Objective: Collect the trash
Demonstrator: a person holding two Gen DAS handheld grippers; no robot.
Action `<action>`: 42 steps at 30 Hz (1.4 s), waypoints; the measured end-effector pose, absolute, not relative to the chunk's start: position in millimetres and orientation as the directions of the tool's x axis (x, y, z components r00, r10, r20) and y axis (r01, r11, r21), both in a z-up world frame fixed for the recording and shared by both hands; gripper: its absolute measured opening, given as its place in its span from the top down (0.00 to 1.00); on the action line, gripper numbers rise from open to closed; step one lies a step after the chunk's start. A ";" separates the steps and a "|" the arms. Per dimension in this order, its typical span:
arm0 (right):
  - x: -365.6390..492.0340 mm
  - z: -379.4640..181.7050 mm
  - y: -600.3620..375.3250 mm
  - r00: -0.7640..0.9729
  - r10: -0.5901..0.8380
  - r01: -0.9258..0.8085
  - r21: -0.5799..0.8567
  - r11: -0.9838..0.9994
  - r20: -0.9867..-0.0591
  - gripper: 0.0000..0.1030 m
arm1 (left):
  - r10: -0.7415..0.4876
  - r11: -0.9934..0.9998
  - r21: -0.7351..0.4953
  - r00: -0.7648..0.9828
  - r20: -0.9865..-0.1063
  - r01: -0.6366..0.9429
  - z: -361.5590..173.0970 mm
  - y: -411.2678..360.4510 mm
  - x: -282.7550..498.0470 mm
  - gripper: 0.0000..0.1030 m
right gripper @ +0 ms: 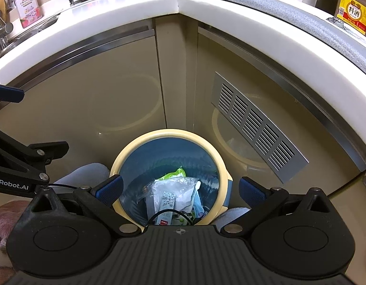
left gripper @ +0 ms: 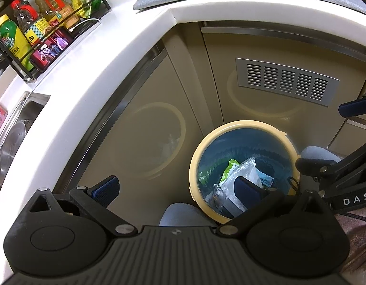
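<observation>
Right wrist view: both tools, right and left, gape wide and empty above the bin of wrappers.

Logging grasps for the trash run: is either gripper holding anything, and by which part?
Nothing is held. Left gripper and right gripper are both open above the trash bin.

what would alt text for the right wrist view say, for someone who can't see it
The open right gripper hangs empty above a cream-rimmed trash bin lined blue and holding plastic wrappers, in the corner of beige kitchen cabinets. A white countertop curves above, and the left gripper shows at the left edge.
</observation>
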State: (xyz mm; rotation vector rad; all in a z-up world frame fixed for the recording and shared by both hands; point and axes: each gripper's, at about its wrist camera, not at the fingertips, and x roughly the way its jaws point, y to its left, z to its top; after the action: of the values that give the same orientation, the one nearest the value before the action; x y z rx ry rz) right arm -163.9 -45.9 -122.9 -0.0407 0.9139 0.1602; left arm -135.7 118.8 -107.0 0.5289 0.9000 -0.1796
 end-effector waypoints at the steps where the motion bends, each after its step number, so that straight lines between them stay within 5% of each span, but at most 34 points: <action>1: -163.8 -123.0 -46.0 0.599 0.121 -0.156 0.033 0.987 -0.792 0.00 | 0.069 0.858 0.362 0.617 -0.784 0.365 -107.0 118.7 -135.7 0.00; 21: -163.5 -123.1 -46.5 0.599 0.123 -0.158 0.034 0.987 -0.791 0.00 | 0.070 0.856 0.366 0.619 -0.782 0.365 -108.8 117.3 -136.1 0.00; 32: -166.3 -120.3 -52.5 0.616 0.120 -0.134 0.046 0.990 -0.778 0.00 | -0.069 0.884 0.209 0.560 -0.826 0.417 -105.1 126.7 -130.7 0.00; 42: -163.9 -120.5 -56.4 0.618 0.108 -0.119 0.043 0.992 -0.779 0.00 | -0.071 0.882 0.203 0.545 -0.835 0.426 -107.5 119.2 -118.2 0.00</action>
State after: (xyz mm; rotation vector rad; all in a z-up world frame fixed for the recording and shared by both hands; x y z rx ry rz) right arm -163.9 -56.4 -120.5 -0.0138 0.8949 0.1307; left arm -118.2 119.2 -107.5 0.4107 0.9546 -0.3046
